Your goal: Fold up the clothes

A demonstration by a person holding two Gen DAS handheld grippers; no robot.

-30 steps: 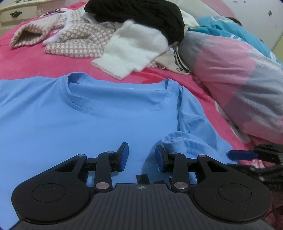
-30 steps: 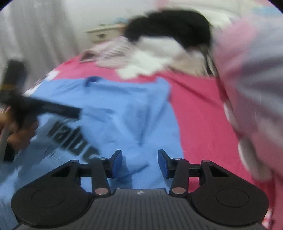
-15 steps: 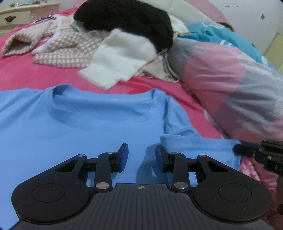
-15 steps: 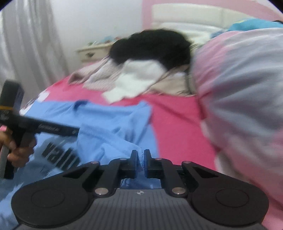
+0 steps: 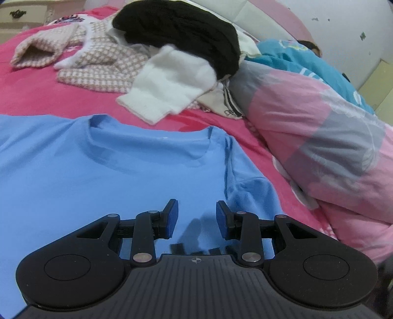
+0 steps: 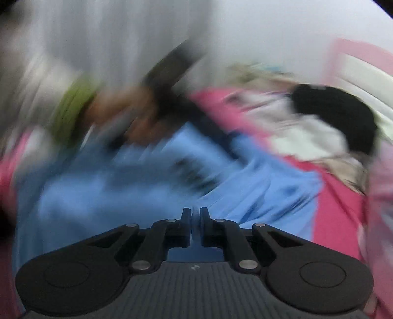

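Both wrist views low over bed, angled down; share blue shirt [image 5: 122, 171].

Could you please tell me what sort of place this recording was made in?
Most likely a bedroom: a bed with a pink sheet, a patterned quilt and a padded headboard.

Soft, even indoor light; sharp left view, heavy motion blur right, fisheye-bent edges.
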